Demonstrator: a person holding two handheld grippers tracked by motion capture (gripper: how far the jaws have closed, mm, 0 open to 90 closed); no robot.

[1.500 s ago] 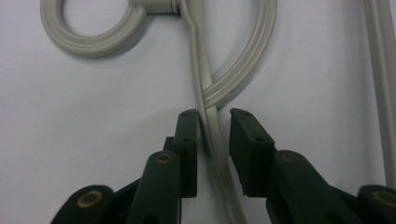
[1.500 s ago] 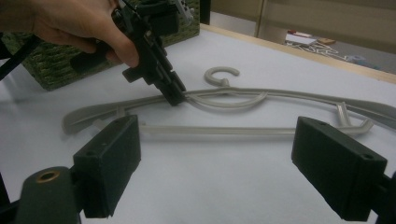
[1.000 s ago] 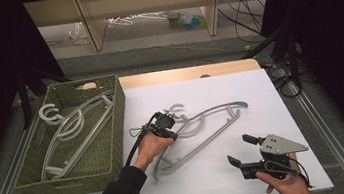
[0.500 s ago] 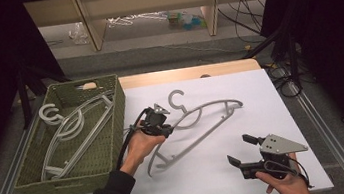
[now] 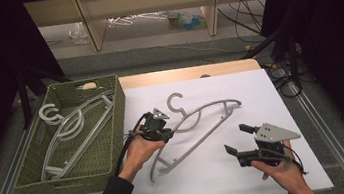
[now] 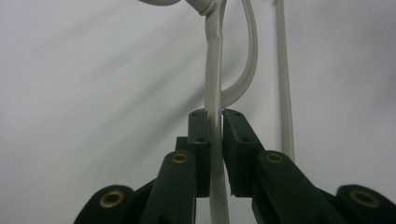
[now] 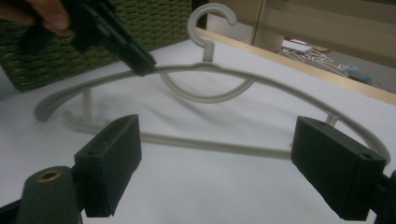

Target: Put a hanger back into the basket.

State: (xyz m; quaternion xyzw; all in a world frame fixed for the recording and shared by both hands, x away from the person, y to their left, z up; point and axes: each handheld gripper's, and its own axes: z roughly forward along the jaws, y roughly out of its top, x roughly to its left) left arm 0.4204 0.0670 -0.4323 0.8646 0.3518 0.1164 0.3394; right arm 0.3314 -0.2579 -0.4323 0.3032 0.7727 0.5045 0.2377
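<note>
We see a big white worktop point(image 5: 251, 177) under both tools. To the left of the left tool sits a green woven basket point(image 5: 114, 130). It has more grey hangers point(image 5: 71, 135) lying inside it.

Next comes the grey hanger point(image 5: 200, 133) we are working with. It lies out on the worktop between the two tools. Its hook end point(image 5: 175, 101) points away from us, past the left tool. Its long bar slopes down toward us, and its far shoulder reaches out above the right tool.

The left tool point(image 5: 160, 127) is squeezed tight on the hanger. In the left gripper view, the two black jaws of the left tool point(image 6: 215, 116) pinch a thin arm of the hanger point(image 6: 213, 70) right between them. The curved part of the hanger bends away just past the tips.

The right tool point(image 5: 236, 141) is near the low right side of the hanger, but it is not touching it. Its jaws stand wide apart with nothing between them. In the right gripper view, the right tool point(image 7: 215, 154) looks straight at the hanger point(image 7: 210, 67), which lies a little way in front of it. The left tool point(image 7: 126, 51) grips the top arm there, just left of the hook.
</note>
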